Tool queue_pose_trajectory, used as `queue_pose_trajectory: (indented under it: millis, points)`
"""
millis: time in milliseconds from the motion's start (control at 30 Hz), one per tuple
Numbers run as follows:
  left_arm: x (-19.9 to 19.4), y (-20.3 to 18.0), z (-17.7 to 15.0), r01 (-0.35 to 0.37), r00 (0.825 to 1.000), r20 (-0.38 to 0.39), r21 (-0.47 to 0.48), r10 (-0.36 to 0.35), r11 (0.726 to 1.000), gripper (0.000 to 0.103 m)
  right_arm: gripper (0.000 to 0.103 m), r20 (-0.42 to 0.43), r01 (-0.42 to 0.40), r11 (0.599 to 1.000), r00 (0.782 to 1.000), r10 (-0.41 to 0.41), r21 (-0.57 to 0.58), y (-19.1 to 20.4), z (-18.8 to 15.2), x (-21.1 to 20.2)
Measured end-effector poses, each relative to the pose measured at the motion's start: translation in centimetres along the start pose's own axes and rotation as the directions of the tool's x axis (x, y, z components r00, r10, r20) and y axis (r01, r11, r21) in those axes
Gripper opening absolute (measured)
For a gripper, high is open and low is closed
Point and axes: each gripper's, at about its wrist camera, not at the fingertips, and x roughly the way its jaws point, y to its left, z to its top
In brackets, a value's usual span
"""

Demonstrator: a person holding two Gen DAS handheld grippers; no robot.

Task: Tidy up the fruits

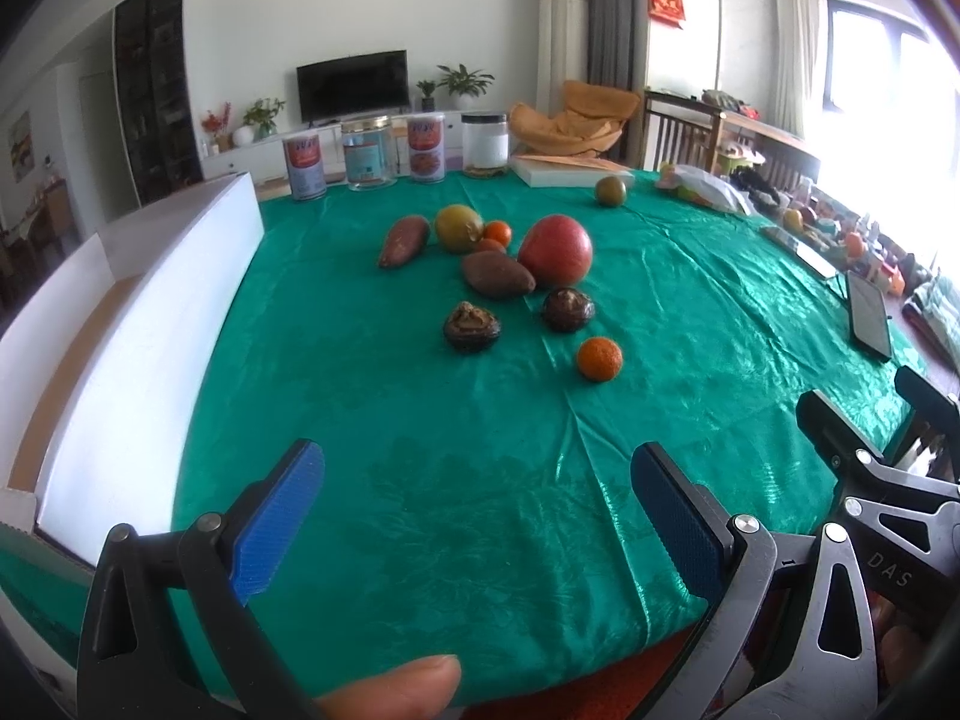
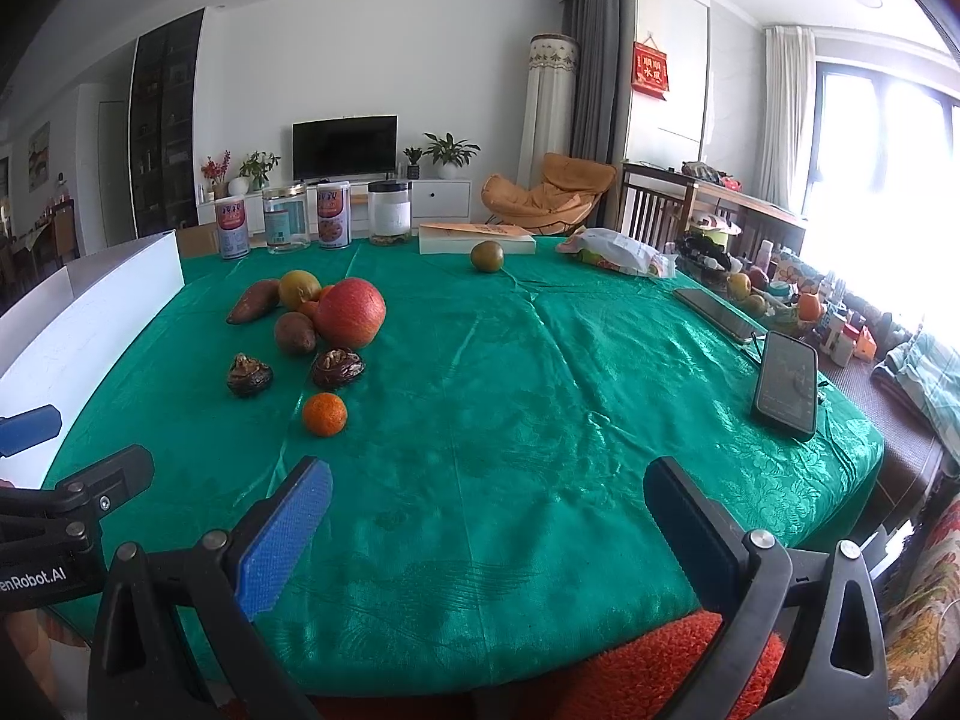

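Note:
On the green tablecloth lie a big red apple, a yellow-green fruit, two sweet potatoes, two dark mushrooms, a small orange and small tomatoes. A green fruit sits apart at the back. My left gripper is open and empty near the front edge. My right gripper is open and empty; the apple and the orange lie ahead to its left.
A white open box stands along the table's left side. Several jars and cans and a flat white box line the back edge. Two phones and a plastic bag lie at the right.

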Motion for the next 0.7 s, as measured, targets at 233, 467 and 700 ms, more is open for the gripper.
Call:
queue_pose_trajectory:
  millis: [233,467,700]
  points:
    - [-0.01,-0.08,-0.13,-0.005,1.0,-0.001,-0.001,0.005,1.0,0.102,0.103,0.0,0.0,1.0,1.0,0.0,0.0,0.0,0.03,0.01]
    - [-0.09,-0.15,-0.18,-0.01,1.0,0.003,0.002,0.01,1.0,0.102,0.103,-0.001,-0.003,1.0,1.0,0.003,-0.01,0.14,0.07,0.12]
    - [-0.08,-0.11,-0.14,-0.011,1.0,0.006,-0.002,0.011,1.0,0.102,0.103,0.001,-0.006,1.0,1.0,0.006,-0.021,0.34,0.0,0.21]
